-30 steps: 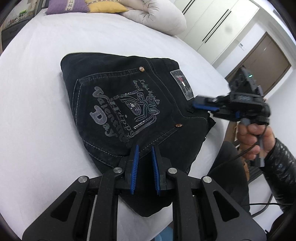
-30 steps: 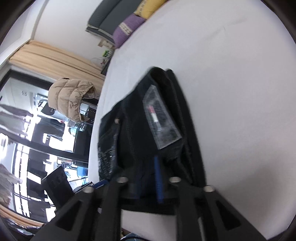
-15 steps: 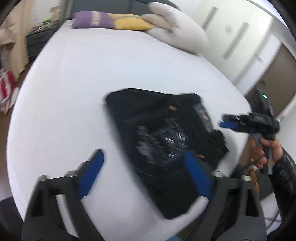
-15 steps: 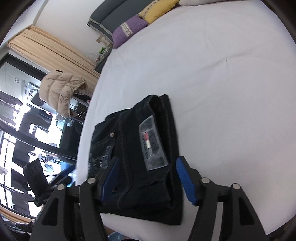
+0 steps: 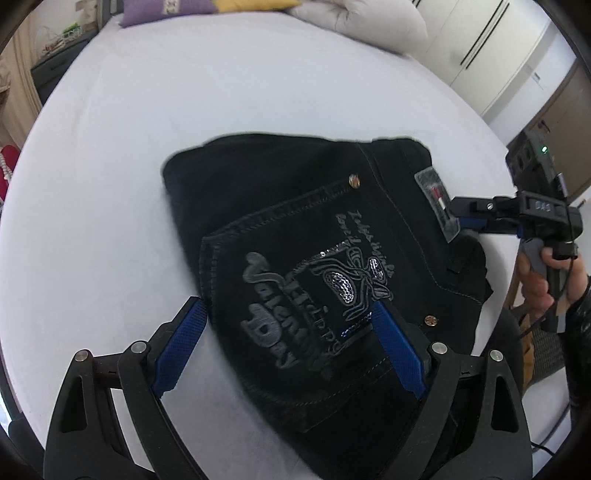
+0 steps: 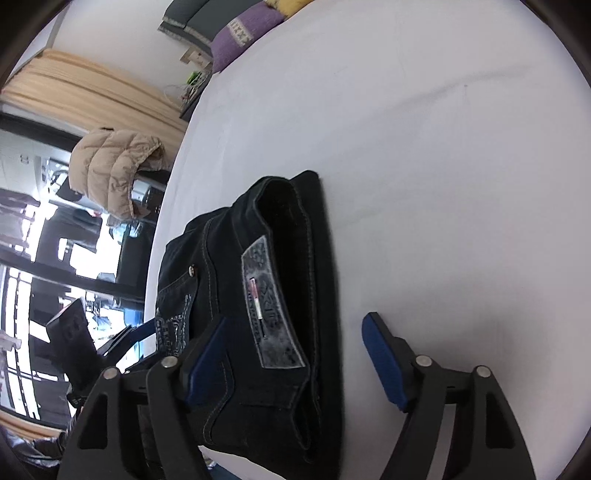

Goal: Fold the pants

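the black pants [image 5: 314, 258] lie folded into a compact bundle on the white bed [image 5: 110, 166], back pocket up with its grey embroidered lettering showing. the left hand-held gripper [image 5: 288, 350] hangs just above the near part of the bundle, its jaws spread wide after just having been opening; the left blue pad [image 5: 181, 350] is over bare sheet at the bundle's edge and the other over the pocket, and neither pad presses the cloth. to its right, the right hand-held gripper [image 5: 469, 218] comes in from the side, held by a person's hand [image 5: 546, 273] in a dark sleeve, with its tips near the waistband's grey patch [image 5: 437, 199]. in the right wrist view the right hand-held gripper [image 6: 295, 358] also has its jaws apart, having just been opening, with the waistband edge of the pants [image 6: 258, 314] and the patch [image 6: 269, 310] between them; one pad sits over the dark cloth, the other over the sheet [image 6: 443, 166] beside it, and nothing is pinched. beyond both grippers, at the far end of the bed, lie a purple pillow [image 5: 166, 11], a yellow one [image 5: 255, 5] and a white one [image 5: 354, 20]. a beige puffer jacket [image 6: 114, 166] hangs off to the left of the right hand-held gripper.
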Tool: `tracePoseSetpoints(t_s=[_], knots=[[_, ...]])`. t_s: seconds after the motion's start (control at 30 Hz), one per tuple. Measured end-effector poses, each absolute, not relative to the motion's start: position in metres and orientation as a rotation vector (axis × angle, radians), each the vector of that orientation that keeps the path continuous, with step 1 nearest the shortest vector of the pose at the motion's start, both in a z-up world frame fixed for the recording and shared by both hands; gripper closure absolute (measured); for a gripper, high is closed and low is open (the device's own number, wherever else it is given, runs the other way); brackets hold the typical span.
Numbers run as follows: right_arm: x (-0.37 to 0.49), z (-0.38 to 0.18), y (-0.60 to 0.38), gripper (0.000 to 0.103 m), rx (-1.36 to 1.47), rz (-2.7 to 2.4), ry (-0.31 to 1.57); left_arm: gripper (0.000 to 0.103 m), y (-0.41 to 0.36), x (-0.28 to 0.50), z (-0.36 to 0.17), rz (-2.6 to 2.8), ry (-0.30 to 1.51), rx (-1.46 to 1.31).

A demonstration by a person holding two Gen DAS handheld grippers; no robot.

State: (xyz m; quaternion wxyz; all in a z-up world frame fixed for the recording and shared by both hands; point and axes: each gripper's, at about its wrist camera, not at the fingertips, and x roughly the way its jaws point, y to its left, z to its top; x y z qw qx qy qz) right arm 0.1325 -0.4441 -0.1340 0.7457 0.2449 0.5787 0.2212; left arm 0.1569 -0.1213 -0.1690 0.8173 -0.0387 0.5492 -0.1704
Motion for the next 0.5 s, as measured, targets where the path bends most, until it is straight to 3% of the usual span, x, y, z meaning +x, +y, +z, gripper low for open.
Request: tracePoseSetpoints(t_s=[0.1,0.2,0.37,0.5], knots=[[0.134,-0.134,-0.437,0.027,0.507,0.494,1.284,0.012,-0.127,0.159,-0.173,-0.358,1.179,-0.08],[0.135,-0.135,-0.427,0.037,0.485,0.514,1.31,0.012,-0.129,0.161,-0.176,-0.354,1.183,-0.078],[0.137,-0.136,-0.42,0.039,0.454,0.515,1.328,0.012,-0.131,0.162,-0.176,-0.356,1.187,-0.067],[0.136,-0.136,-0.422,0.053,0.438,0.49,1.338,0.018,-0.135,0.165,-0.178,-0.347,1.194,-0.054]])
